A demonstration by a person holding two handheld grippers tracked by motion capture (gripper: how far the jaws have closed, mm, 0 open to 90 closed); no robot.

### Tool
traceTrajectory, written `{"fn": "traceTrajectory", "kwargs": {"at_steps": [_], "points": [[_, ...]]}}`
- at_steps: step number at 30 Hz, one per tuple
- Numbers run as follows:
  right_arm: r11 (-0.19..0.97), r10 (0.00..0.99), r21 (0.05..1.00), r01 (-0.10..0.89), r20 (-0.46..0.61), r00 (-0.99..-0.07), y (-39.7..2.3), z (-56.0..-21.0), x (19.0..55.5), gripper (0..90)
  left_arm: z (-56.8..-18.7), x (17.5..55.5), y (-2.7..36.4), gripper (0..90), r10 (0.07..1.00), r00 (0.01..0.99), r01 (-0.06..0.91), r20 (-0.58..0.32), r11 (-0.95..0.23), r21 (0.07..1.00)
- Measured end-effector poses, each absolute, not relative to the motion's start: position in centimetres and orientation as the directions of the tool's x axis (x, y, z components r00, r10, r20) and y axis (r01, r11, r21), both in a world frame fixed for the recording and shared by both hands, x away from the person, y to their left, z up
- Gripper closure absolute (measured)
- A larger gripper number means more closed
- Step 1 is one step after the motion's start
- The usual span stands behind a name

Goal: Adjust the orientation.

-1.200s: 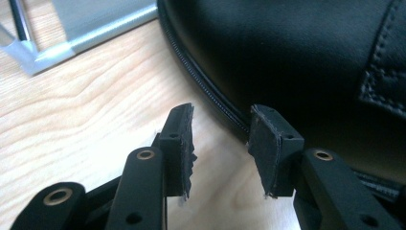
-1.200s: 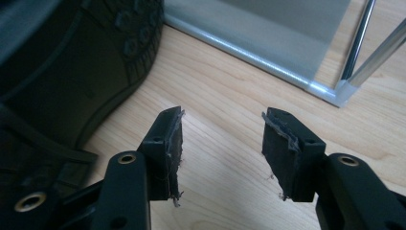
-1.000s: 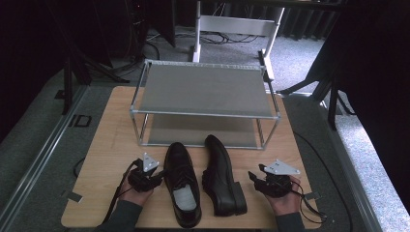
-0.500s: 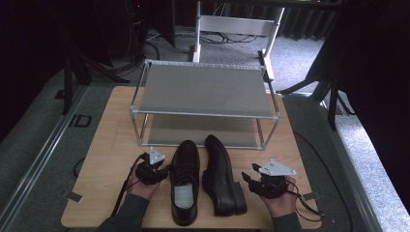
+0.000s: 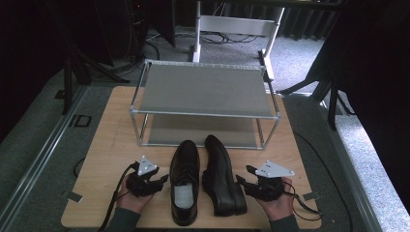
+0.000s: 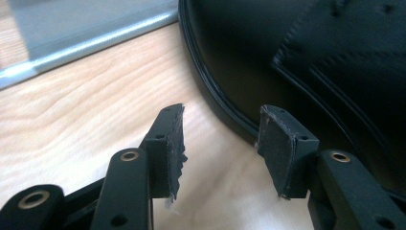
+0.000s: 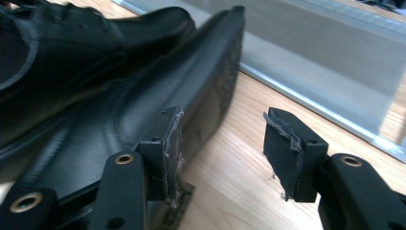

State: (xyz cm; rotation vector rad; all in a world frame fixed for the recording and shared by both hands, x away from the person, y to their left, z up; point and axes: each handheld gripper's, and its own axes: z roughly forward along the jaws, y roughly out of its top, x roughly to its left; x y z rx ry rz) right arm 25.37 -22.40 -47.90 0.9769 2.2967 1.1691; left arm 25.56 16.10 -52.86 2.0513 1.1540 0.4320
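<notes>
Two black dress shoes lie side by side on the wooden table in front of a shoe rack. The left shoe (image 5: 184, 181) stands upright, its insole showing. The right shoe (image 5: 221, 174) is tipped on its side, sole facing right. My left gripper (image 5: 162, 180) sits open just left of the left shoe (image 6: 306, 67), with bare wood between its pads (image 6: 174, 143). My right gripper (image 5: 240, 181) is open beside the tipped shoe's sole (image 7: 210, 91); its left pad (image 7: 170, 148) is close against the sole, the right pad over bare table.
A two-tier metal shoe rack (image 5: 205, 89) with grey shelves stands at the table's far half. Its lower rail (image 6: 86, 45) lies just beyond the shoes. Bare table (image 5: 106, 140) spreads to the left. Dark stands and a white frame (image 5: 237, 24) sit on the floor beyond.
The left shoe has slid slightly toward the right one and nearer the table's front edge. Both grippers have closed in beside the shoes, staying open.
</notes>
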Motion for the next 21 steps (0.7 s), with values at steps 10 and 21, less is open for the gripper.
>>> {"fn": "traceTrajectory", "kwargs": {"at_steps": [10,21], "points": [[0.444,0.686,0.811,0.381,-0.034,-0.727,-20.7,-47.5,24.0,42.8,-52.7,23.0,16.7,51.5,0.837,0.542,0.582,-0.075,-0.309,0.752],[0.446,0.675,0.794,0.413,0.005,-0.738,-20.1,-48.8,24.4,42.4,-53.3,23.5,15.8,50.8,0.823,0.563,0.579,-0.067,-0.335,0.744]]}}
